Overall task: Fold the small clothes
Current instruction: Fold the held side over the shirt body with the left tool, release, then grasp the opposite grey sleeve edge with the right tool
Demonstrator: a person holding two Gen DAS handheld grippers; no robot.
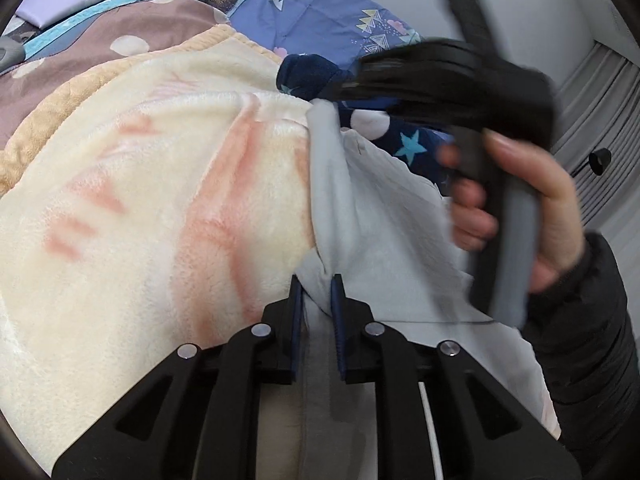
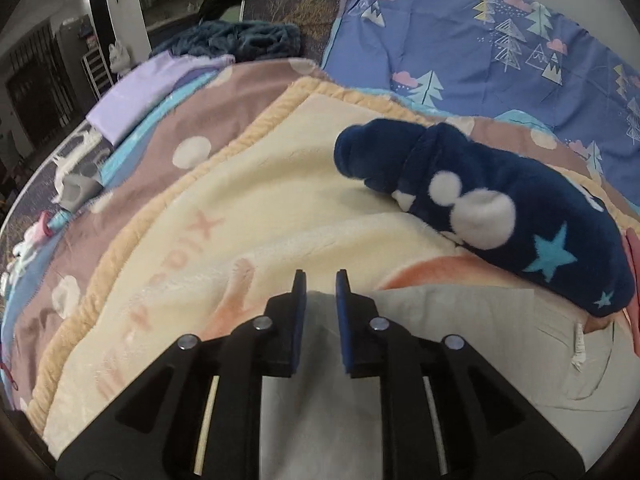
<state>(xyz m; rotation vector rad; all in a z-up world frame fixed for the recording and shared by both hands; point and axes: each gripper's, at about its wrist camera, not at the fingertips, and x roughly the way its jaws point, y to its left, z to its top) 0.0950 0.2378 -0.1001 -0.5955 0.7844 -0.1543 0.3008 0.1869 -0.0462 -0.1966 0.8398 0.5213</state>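
Note:
A pale grey garment [image 1: 380, 240] [image 2: 460, 320] lies on a cream fleece blanket [image 1: 160, 168] [image 2: 248, 200]. My left gripper [image 1: 317, 285] is shut on a bunched fold of its near edge. In the left wrist view my right gripper [image 1: 344, 88] is blurred, held by a hand [image 1: 536, 208] in a black sleeve, and the garment's far corner rises to its tips. In the right wrist view the grey cloth sits pinched between the narrow blue pads of the right gripper [image 2: 321, 280]. A navy fleece garment [image 2: 500, 208] [image 1: 312, 76] with stars and white dots lies just beyond.
The cream blanket sits on a brown dotted cover [image 2: 160, 136]. A blue tree-print quilt [image 2: 480, 40] lies behind it. A folded lilac cloth [image 2: 140, 92] and a dark teal fleece pile [image 2: 240, 40] are at the far left. A small grey item [image 2: 76, 188] lies by the bed's left edge.

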